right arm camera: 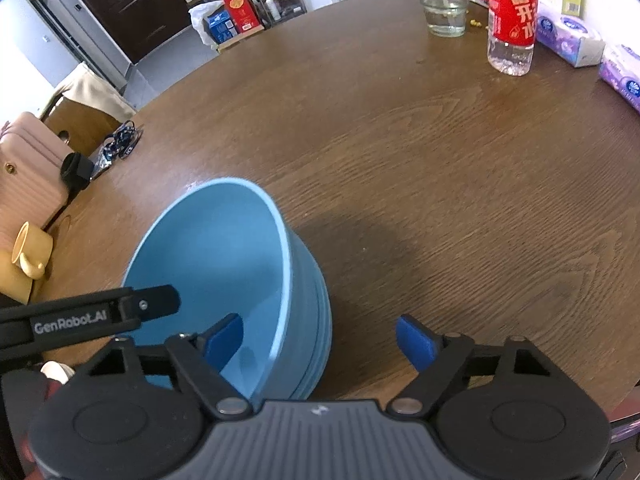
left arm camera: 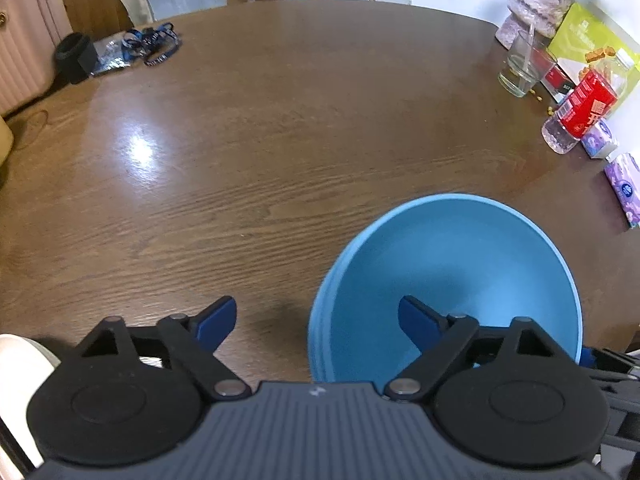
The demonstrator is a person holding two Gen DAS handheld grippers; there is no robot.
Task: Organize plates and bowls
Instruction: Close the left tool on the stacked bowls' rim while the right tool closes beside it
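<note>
On the near edge of the round wooden worktop [left arm camera: 280, 128] stands a blue bowl [left arm camera: 452, 280], upright, with ridges down its outer wall that may be the rims of more bowls nested under it; neither view settles that. Its near side is cut off behind the gripper bodies in both views.

The left gripper [left arm camera: 318, 320] straddles the bowl's left rim: one blue pad sits inside the bowl, the other outside over bare wood, jaws apart and neither pad pressing on the wall. The right gripper [right arm camera: 320, 338] straddles the opposite rim in the same way, one pad inside, one outside, spread wide and not clamping. Whether either inner pad touches the bowl's wall is hard to tell.

Only the right wrist view shows the left gripper's black finger [right arm camera: 120, 308] reaching over the bowl, a yellow mug [right arm camera: 30, 252] lying at the worktop's edge, and a dark door [right arm camera: 124, 4]. Only the left wrist view shows a pale vase [left arm camera: 536, 4] with dark stems.

Both views show a drinking glass [left arm camera: 522, 66], a red-labelled water bottle [right arm camera: 512, 20], purple tissue packs [right arm camera: 568, 40], blue lanyards [left arm camera: 154, 44] and a pink suitcase [left arm camera: 24, 36], partly cropped.
</note>
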